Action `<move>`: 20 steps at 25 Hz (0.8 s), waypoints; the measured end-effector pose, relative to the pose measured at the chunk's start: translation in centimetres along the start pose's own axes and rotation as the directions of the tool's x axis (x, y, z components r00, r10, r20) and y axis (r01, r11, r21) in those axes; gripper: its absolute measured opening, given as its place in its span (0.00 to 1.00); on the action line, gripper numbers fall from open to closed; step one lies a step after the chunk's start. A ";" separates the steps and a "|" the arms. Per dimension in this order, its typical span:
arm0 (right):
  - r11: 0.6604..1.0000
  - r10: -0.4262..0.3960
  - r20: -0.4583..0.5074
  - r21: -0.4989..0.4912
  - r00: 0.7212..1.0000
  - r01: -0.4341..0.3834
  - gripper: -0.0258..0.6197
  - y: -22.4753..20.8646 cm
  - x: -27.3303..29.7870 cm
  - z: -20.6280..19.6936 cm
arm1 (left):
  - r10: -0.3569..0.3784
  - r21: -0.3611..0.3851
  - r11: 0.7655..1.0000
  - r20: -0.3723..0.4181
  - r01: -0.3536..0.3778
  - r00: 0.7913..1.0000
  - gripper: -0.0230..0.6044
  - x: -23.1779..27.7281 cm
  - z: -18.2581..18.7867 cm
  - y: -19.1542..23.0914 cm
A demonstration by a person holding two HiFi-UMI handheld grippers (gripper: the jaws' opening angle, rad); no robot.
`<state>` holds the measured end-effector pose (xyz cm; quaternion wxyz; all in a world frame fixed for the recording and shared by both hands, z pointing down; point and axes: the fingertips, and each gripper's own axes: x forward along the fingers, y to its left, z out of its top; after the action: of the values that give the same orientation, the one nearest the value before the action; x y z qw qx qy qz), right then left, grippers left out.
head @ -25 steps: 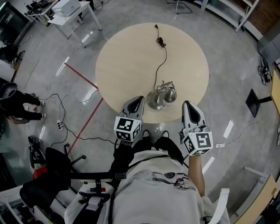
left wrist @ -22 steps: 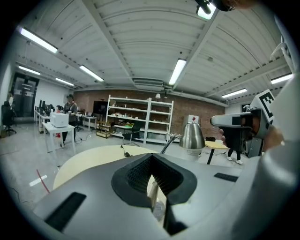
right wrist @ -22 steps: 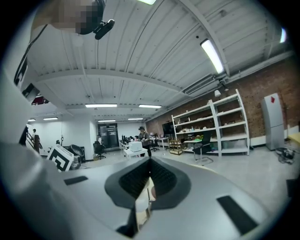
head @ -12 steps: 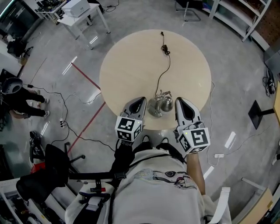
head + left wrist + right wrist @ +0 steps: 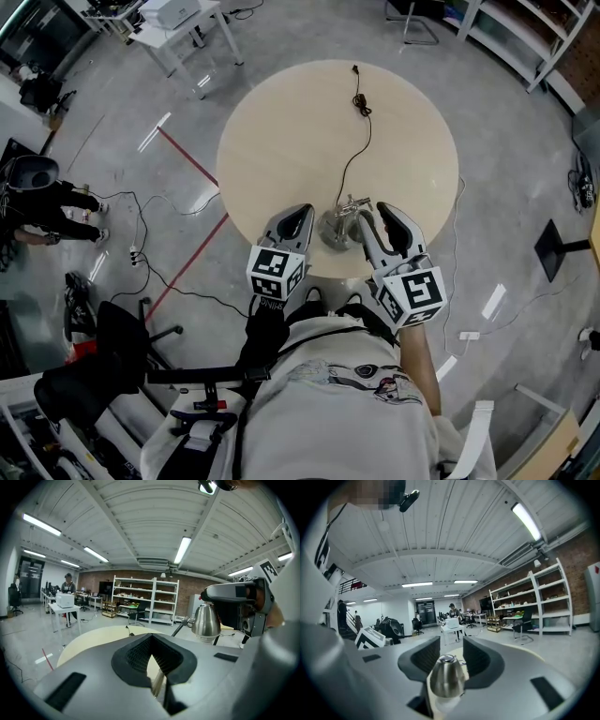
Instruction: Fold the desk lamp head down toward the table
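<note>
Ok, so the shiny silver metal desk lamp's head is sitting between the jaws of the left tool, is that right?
No, wrong side. The shiny silver metal desk lamp's head is sitting between the jaws of the right tool, which have just been opening and stand apart around it, as the right gripper view shows.

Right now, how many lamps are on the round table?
1. The desk lamp stands at the near edge of the table, and its cord trails to the far side.
</note>
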<state>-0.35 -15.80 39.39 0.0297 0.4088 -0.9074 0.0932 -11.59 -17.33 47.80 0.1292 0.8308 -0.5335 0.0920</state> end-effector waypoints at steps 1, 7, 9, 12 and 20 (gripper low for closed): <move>1.000 0.007 -0.015 -0.009 1.000 -0.007 0.27 0.3 0.1 -0.2 | 0.000 -0.001 1.000 -0.002 0.000 1.000 0.04 0.0 0.0 0.0; 0.997 0.028 -0.118 -0.061 0.993 -0.035 0.43 1.4 0.8 -1.6 | -0.010 -0.008 1.000 -0.011 0.010 1.000 0.04 0.0 -0.1 -0.2; 0.997 0.012 -0.154 -0.075 0.988 -0.024 0.43 1.3 0.9 -2.3 | -0.012 -0.012 1.000 -0.012 0.012 1.000 0.04 0.1 -0.2 -0.2; 0.996 -0.007 -0.197 -0.093 0.980 -0.012 0.43 1.1 1.0 -3.2 | -0.011 -0.016 1.000 -0.013 0.011 1.000 0.04 0.2 -0.2 -0.2; 0.995 -0.034 -0.227 -0.097 0.973 0.012 0.43 0.6 1.1 -3.9 | -0.004 -0.023 1.000 -0.015 0.004 1.000 0.04 0.0 -0.2 0.1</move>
<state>-1.59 -15.45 43.25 0.1540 0.4040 -0.8966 0.0959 -11.64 -17.30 47.99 0.1431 0.8297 -0.5317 0.0919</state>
